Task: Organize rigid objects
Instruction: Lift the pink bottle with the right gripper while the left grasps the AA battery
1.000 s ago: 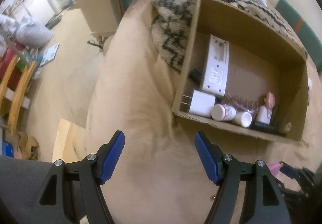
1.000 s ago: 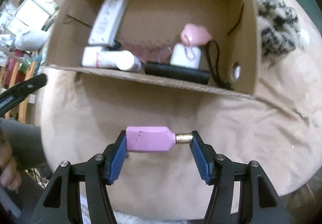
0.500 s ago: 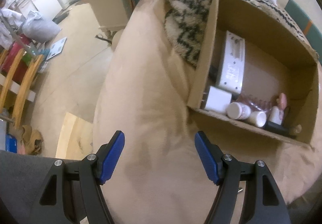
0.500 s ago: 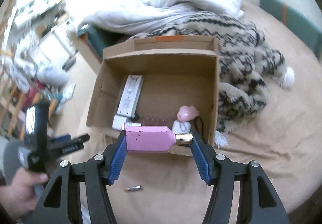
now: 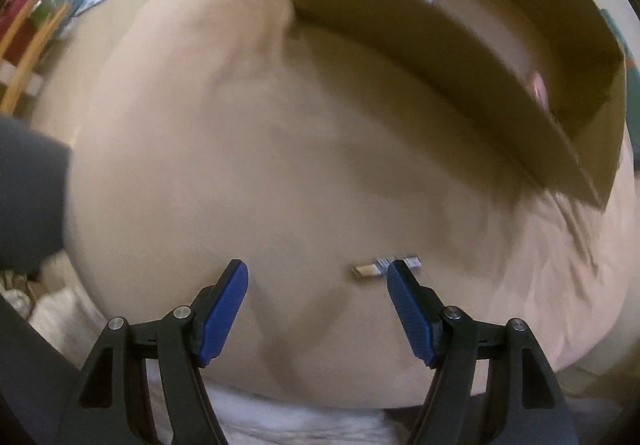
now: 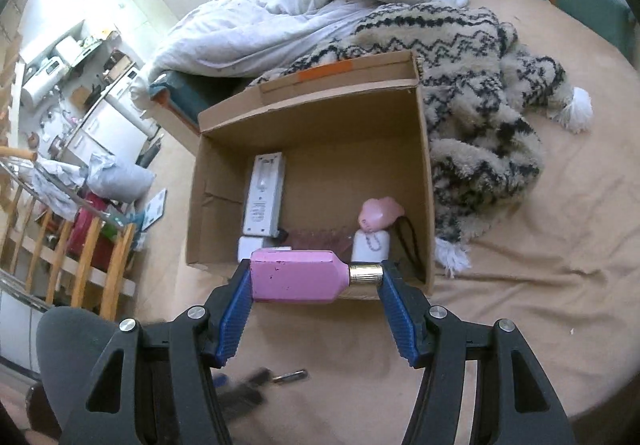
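Observation:
My right gripper (image 6: pixel 316 279) is shut on a pink bottle (image 6: pixel 296 276) with a gold cap, held crosswise above the near edge of an open cardboard box (image 6: pixel 422 165). The box holds a white flat device (image 6: pixel 262 201), a pink item (image 6: pixel 378 211), a white bottle and a black cord. My left gripper (image 5: pixel 318 285) is open and empty, low over the tan bed sheet. A small metal stick-like object (image 5: pixel 384 267) lies on the sheet just by its right fingertip; it also shows in the right wrist view (image 6: pixel 290 376). The box (image 5: pixel 400 33) is blurred in the left wrist view.
A patterned fuzzy blanket (image 6: pixel 480 85) lies right of the box and a white duvet (image 6: pixel 320 5) behind it. The bed edge drops to the floor on the left, with a wooden rail (image 6: pixel 80 257) and clutter there.
My left gripper has swung down and right toward the small metal object on the sheet, with blur. My right gripper has held the pink bottle and stayed raised over the box's near edge.

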`<state>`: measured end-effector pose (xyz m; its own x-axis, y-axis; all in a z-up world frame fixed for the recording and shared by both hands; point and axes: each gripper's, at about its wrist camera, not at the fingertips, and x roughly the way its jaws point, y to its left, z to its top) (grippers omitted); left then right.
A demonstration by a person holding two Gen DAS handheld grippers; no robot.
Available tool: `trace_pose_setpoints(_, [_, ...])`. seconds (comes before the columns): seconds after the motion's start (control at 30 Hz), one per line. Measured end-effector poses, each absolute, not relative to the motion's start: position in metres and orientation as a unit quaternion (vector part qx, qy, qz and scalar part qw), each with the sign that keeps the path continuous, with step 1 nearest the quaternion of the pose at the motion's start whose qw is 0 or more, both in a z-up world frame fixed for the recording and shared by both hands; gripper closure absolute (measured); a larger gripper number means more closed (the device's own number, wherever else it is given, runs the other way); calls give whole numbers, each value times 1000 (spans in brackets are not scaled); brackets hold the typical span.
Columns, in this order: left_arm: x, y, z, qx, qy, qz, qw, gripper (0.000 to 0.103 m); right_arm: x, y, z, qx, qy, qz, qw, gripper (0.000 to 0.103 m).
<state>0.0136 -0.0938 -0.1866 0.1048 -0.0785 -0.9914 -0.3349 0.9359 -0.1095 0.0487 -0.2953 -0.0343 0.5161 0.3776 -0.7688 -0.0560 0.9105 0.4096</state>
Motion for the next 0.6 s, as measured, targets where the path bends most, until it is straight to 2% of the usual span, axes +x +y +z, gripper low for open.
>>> trace_pose_setpoints(0.1, [9, -113, -195, -136, 658, 90, 736, 34, 46, -295, -35, 167, 478, 131, 852, 38])
trace_pose_setpoints(0.23, [8, -114, -196, -171, 640, 127, 738, 34, 45, -297, -37, 171, 484, 134, 848, 38])
trace_pose_setpoints(0.53, [23, -138, -207, -123, 638, 154, 744, 34, 49, -294, -39, 175, 487, 140, 844, 38])
trace_pose_setpoints(0.6, [22, -140, -207, -121, 637, 154, 746, 37, 50, -294, -40, 172, 490, 140, 843, 38])
